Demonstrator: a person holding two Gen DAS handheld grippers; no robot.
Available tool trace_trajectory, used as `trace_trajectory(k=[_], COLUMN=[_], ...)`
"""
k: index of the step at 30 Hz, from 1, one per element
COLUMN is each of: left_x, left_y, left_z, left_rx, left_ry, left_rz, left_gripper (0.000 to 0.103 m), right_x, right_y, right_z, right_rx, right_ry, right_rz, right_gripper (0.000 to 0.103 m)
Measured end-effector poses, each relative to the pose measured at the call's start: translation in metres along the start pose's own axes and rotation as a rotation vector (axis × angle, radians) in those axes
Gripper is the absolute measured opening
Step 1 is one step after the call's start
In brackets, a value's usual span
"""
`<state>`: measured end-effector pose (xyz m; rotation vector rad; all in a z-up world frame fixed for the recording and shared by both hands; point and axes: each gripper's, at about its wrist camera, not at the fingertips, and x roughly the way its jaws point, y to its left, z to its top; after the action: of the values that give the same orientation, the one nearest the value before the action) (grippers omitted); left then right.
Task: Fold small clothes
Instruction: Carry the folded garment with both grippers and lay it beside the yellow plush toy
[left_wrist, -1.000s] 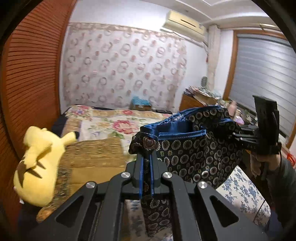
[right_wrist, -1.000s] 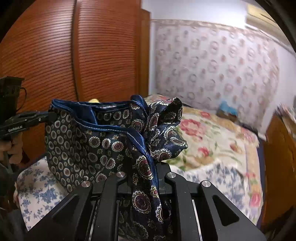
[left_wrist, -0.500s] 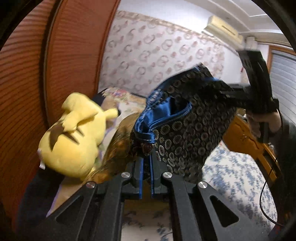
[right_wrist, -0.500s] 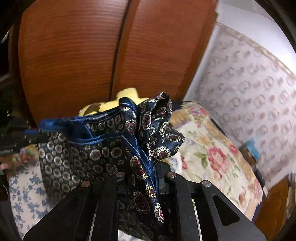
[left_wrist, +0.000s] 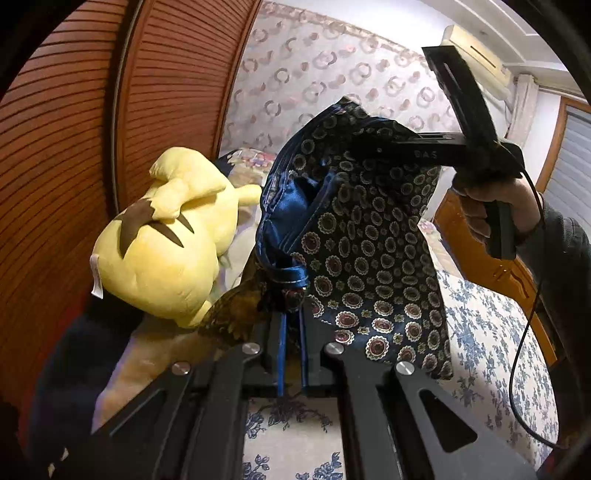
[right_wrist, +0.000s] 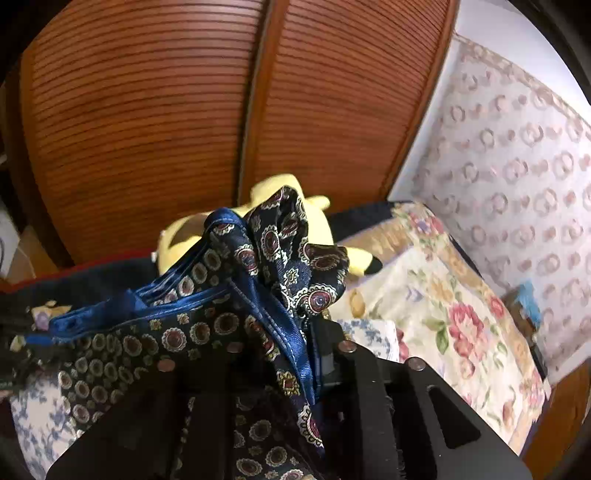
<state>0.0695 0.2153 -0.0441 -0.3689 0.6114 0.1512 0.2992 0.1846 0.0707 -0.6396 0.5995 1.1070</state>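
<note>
The navy satin shorts with the medallion print and blue waistband (left_wrist: 354, 236) hung in the air above the blue-flowered white bedsheet (left_wrist: 491, 332), stretched between both tools. The left gripper (left_wrist: 291, 314) had its jaws pinched nearly together on one end of the waistband, with only the thickness of the cloth between the two blue-edged fingers. The right gripper (right_wrist: 314, 332) was clamped the same way on the other end, its jaws narrow, with a bunched ruffle of printed satin standing up over them. From the left wrist view, that right gripper (left_wrist: 369, 142) sat higher than the left, gripped in the person's right hand (left_wrist: 498, 206), and the shorts sloped down from it. The small letters on its black bar were too blurred to read.

The fabric looked glossy and slippery, the waistband a brighter blue with pale stitching, and the print ran in rows of round rosettes. Just left of the shorts lay a yellow plush toy with brown stripes (left_wrist: 166, 236), soft and rounded, with a white tag at its edge. Behind the shorts stood the ribbed reddish-brown wooden wardrobe doors (right_wrist: 184, 110), and beyond them a cream quilt with pink roses (right_wrist: 454, 314).
</note>
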Motion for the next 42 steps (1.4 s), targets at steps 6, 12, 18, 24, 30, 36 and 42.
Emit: trace_trajectory(k=[6, 12, 18, 24, 30, 36, 42], left_x=[-0.001, -0.010, -0.023, -0.032, -0.040, -0.046, -0.048], left_y=[-0.006, -0.006, -0.012, -0.029, -0.050, -0.077, -0.105], left_z=[0.000, 0.004, 0.006, 0.007, 0.007, 0.000, -0.007], left_rx=[0.030, 0.047, 0.073, 0.135, 0.178, 0.222, 0.268], left_ry=[0.010, -0.014, -0.038, -0.054, -0.069, -0.073, -0.079], left_rz=[0.034, 0.055, 0.042, 0.041, 0.032, -0.009, -0.052], left_gripper=[0.005, 0.020, 0.044, 0.056, 0.057, 0.057, 0.057], right_x=[-0.012, -0.031, -0.036, -0.053, -0.086, -0.131, -0.175], right_y=[-0.013, -0.019, -0.021, -0.010, 0.008, 0.026, 0.044], right_z=[0.005, -0.012, -0.036, -0.061, -0.093, -0.128, -0.165], right_rx=[0.091, 0.139, 0.196, 0.261, 0.317, 0.372, 0.411], right_ry=[-0.046, -0.067, -0.068, -0.078, -0.110, -0.148, -0.178], right_rz=[-0.066, -0.093, -0.111, -0.111, -0.125, -0.174, -0.228], right_gripper=[0.064, 0.066, 0.066, 0.066, 0.066, 0.073, 0.082])
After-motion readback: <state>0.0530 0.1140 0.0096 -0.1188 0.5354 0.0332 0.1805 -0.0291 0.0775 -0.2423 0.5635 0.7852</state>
